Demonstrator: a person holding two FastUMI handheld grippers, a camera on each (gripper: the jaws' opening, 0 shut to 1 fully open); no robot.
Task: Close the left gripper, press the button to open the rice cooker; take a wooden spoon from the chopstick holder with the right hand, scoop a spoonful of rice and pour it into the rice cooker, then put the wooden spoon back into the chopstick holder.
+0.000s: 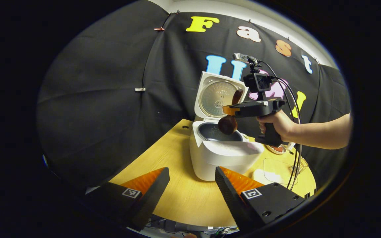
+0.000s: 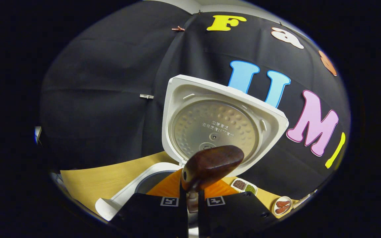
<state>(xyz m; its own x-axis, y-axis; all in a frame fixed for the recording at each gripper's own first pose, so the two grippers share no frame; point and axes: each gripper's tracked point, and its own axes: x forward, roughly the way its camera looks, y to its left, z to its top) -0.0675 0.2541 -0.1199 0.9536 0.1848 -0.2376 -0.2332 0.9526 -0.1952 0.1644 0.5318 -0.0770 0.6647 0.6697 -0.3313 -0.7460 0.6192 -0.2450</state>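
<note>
The white rice cooker (image 1: 223, 155) stands on the wooden table with its lid (image 1: 218, 96) raised. In the left gripper view my left gripper (image 1: 192, 170) is open and holds nothing, a short way in front of the cooker. A hand holds my right gripper (image 1: 229, 110) above the open pot (image 1: 215, 132). It is shut on the dark wooden spoon (image 1: 227, 125), whose bowl hangs down over the pot. In the right gripper view the right gripper (image 2: 193, 195) pinches the spoon (image 2: 210, 165) right in front of the lid (image 2: 223, 125). Whether rice lies in the pot or on the spoon is hidden.
The round yellow table (image 1: 177, 198) ends close below my left fingers. Right of the cooker sit a small plate (image 1: 276, 149), a clear container (image 1: 276, 170) and a wire holder (image 1: 298, 167). A two-part dish of beans (image 2: 245, 186) and a plate (image 2: 281, 206) lie behind the cooker.
</note>
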